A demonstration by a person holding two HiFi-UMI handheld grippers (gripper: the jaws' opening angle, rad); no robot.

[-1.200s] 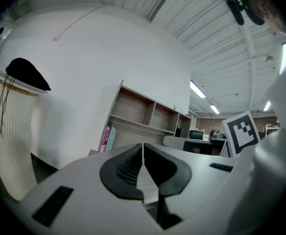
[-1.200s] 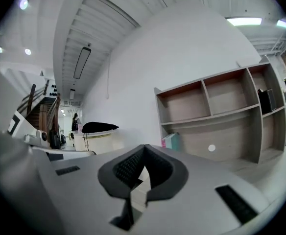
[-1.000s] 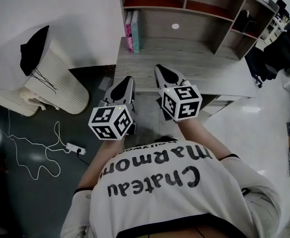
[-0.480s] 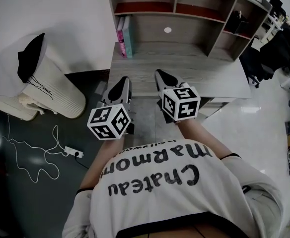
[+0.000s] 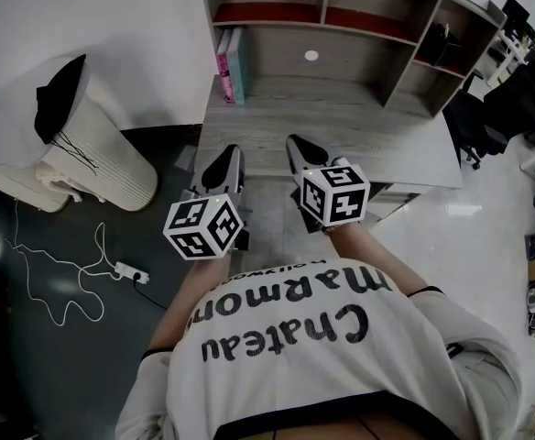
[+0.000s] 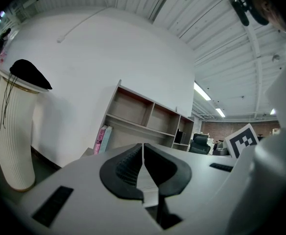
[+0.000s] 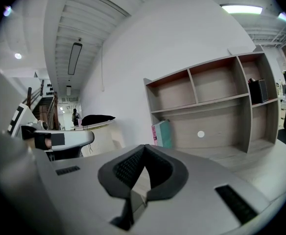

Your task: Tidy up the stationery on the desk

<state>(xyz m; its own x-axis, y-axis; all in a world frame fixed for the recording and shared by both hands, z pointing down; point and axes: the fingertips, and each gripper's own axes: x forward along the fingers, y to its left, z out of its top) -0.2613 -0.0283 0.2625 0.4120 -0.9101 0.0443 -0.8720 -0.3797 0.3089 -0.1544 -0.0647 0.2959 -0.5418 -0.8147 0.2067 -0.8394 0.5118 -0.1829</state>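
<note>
grey wood desk against a white wall, dark floor off to one side. head view: a shelf unit sits along the back of the desk, and the pink and teal books stand upright under the shelf unit's left end. left gripper and right gripper hang side by side, well short of the shelf unit. left gripper view: fingers pressed together, nothing between them. right gripper view: fingers closed too, empty, pointing at the shelf unit's left half.
</note>
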